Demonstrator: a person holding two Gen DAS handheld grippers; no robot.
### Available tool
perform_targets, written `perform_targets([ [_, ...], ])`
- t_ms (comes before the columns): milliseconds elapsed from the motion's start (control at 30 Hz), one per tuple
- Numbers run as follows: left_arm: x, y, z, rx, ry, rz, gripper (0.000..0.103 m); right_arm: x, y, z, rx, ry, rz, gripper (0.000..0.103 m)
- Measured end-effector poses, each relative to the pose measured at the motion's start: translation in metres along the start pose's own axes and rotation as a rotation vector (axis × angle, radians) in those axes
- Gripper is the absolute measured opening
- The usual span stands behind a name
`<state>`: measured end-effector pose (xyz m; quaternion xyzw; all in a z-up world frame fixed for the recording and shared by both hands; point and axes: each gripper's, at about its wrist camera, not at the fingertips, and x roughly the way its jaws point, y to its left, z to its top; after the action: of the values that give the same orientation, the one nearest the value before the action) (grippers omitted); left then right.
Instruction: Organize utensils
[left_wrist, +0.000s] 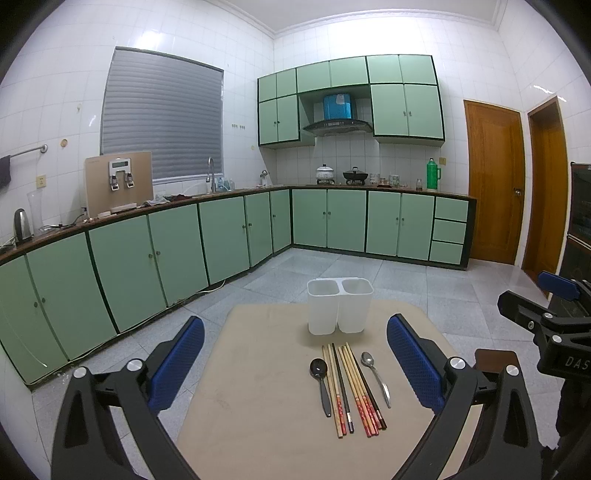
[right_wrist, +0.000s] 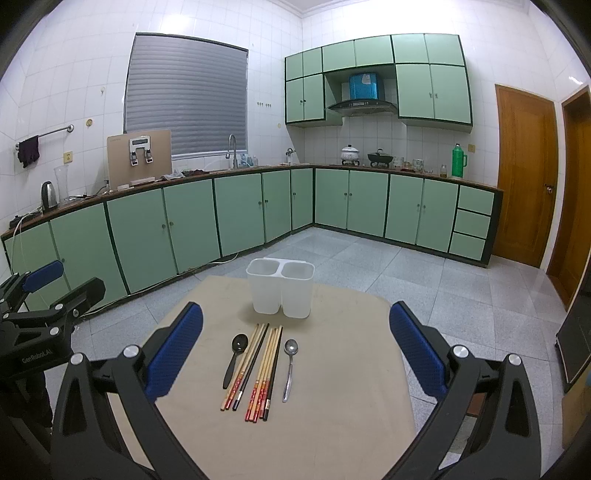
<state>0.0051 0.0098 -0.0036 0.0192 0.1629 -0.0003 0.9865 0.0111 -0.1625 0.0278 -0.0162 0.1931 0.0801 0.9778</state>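
- Left wrist view: the left gripper (left_wrist: 295, 363), jaws wide apart and empty, frames the chopsticks (left_wrist: 352, 387) at lower centre, long axis running up-frame toward the white holder (left_wrist: 340, 306).
- Right wrist view: the right gripper (right_wrist: 295, 350) is equally spread; the silver spoon (right_wrist: 290, 367) lies nearest its right finger, the black spoon (right_wrist: 234, 358) lies left of the chopsticks.

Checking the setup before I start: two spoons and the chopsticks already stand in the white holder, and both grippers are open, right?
Not quite. The spoons and chopsticks lie flat on the table in front of the empty white holder, as the right wrist view shows. Both grippers are open.
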Motion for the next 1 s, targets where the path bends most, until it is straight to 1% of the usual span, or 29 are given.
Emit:
perform_targets([
  [133, 0.004, 0.003, -0.002, -0.001, 0.006, -0.001, 0.097, 0.002, 0.001, -0.001, -0.001, 0.006, 0.000, 0.098],
  [367, 0.020, 0.002, -0.002, 0.001, 0.032, 0.001, 0.097, 0.019, -0.002, -0.001, -0.003, 0.034, 0.004, 0.098],
  [533, 0.048, 0.011, -0.008, -0.009, 0.076, 0.013, 0.097, 0.043, -0.004, -0.003, -0.010, 0.077, 0.003, 0.098],
  [667, 0.080, 0.019, -0.017, -0.013, 0.131, 0.028, 0.097, 0.075, -0.010, -0.010, -0.007, 0.134, -0.003, 0.098],
  [767, 0.111, 0.025, -0.026, -0.016, 0.179, 0.045, 0.097, 0.107, -0.013, -0.019, -0.006, 0.185, -0.007, 0.098],
  [800, 0.126, 0.028, -0.031, -0.023, 0.206, 0.048, 0.097, 0.118, -0.014, -0.022, -0.006, 0.203, -0.004, 0.098],
  [900, 0.155, 0.030, -0.042, -0.024, 0.263, 0.058, 0.097, 0.151, -0.016, -0.031, 0.007, 0.262, 0.015, 0.098],
  [1000, 0.186, 0.031, -0.056, -0.014, 0.330, 0.067, 0.097, 0.191, -0.018, -0.042, 0.026, 0.340, 0.033, 0.097],
])
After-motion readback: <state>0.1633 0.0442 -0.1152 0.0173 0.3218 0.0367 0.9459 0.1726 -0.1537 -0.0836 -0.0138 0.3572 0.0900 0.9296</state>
